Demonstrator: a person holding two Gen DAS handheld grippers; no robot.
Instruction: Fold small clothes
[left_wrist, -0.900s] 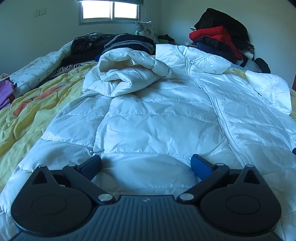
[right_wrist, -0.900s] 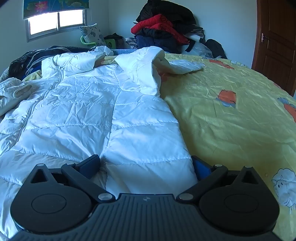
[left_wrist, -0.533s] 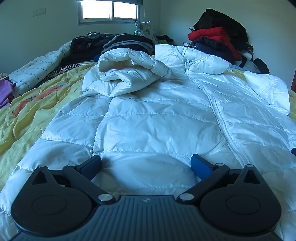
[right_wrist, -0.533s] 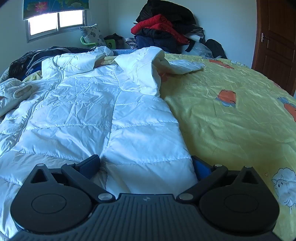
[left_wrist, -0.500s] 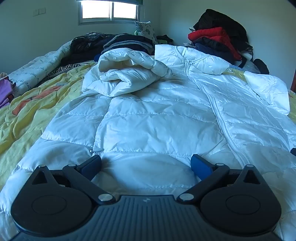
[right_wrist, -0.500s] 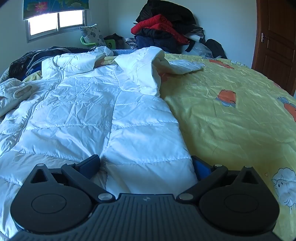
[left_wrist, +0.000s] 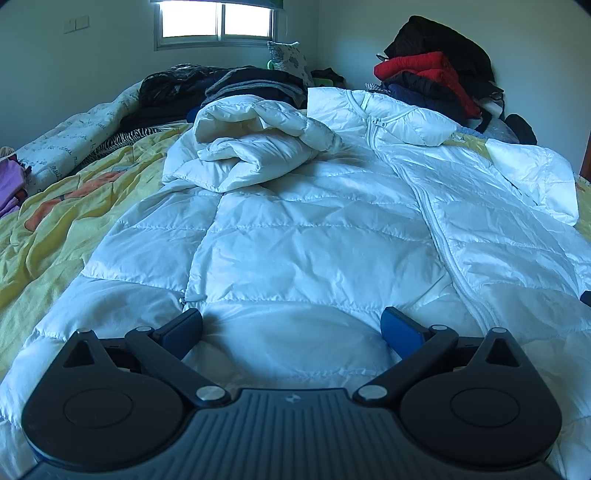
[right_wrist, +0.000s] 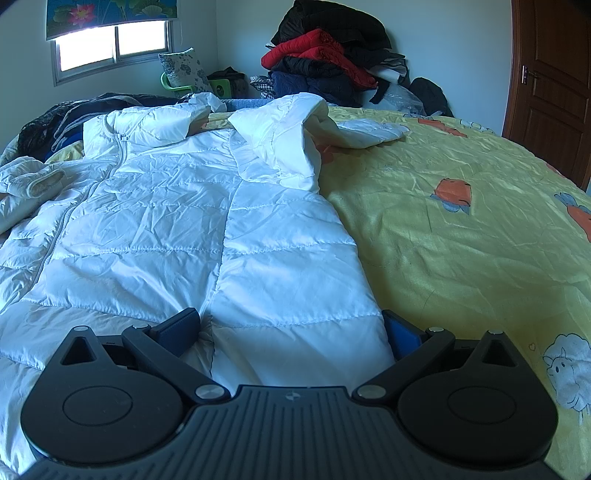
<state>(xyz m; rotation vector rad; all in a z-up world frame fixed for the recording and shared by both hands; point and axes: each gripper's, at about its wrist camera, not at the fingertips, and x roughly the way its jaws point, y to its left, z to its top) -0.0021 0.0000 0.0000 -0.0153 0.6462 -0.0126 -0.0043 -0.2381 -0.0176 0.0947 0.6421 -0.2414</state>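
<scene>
Nothing has moved since a moment ago: the left gripper (left_wrist: 291, 325) and right gripper (right_wrist: 291, 328) hover with fingers spread wide, empty, over the hem of the white jacket (left_wrist: 314, 240), spread front-up on the bed (right_wrist: 461, 240). Folding looks unstarted. Only the left view shows one sleeve (left_wrist: 255, 147) bunched on the jacket's chest; only the right shows the door (right_wrist: 550, 81) beyond the jacket.

1. Daylight only, from the window (left_wrist: 218, 20) on the back wall; its panes are blown out to white.
2. Room is dim with a blue-green cast; the white jacket (left_wrist: 314, 240) picks up a sheen, no hard glare.
3. Soft shadows sit in the jacket folds and under both grippers.
4. Strong fisheye: bed and walls bow, corners vignette black.
5. Focus is sharp, no motion blur.
</scene>
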